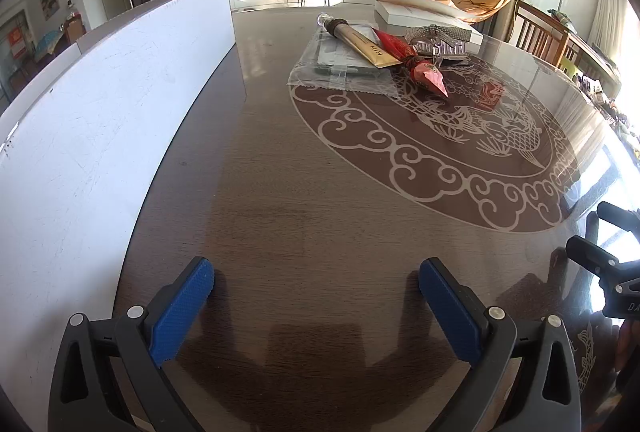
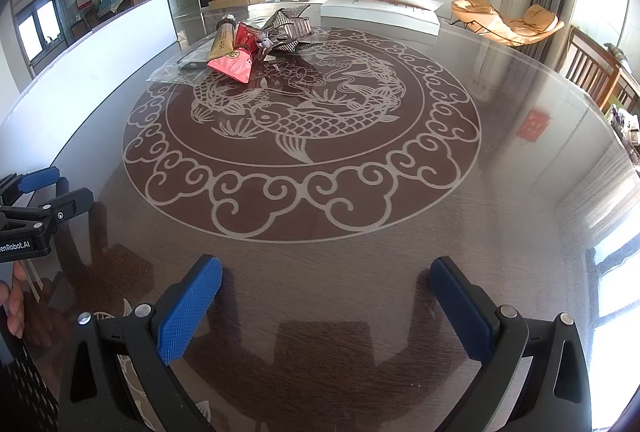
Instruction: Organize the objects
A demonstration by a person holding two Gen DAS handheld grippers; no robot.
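Nearest to us, our left gripper (image 1: 316,282) hovers low over the bare wood of the table (image 1: 280,192) with its blue pads (image 1: 182,306) spread wide and nothing between them. Our right gripper (image 2: 326,282) sits the same way, its jaws wide apart and empty, close to the table's near edge. Each tool shows at the side of the other's view, so the two are side by side.

We see a round carved fish medallion (image 2: 300,120) filling the middle of the table. At its far left rim lies the pile of objects. A clear plastic bag (image 1: 340,66) lies flat on the surface, lowest in the pile. A gold tube (image 1: 366,46) rests across it, its dark cap pointing toward the far edge. A red cone-shaped packet (image 1: 416,66) lies just beside the tube, touching it, with its pink tip pointing toward us. A metallic woven piece (image 2: 290,26) sits behind them, touching the packet.

Further back, near the far edge, lies a flat white box (image 2: 380,12). A tall white board (image 1: 100,104) stands along the left edge. Both grippers are well apart from the pile.
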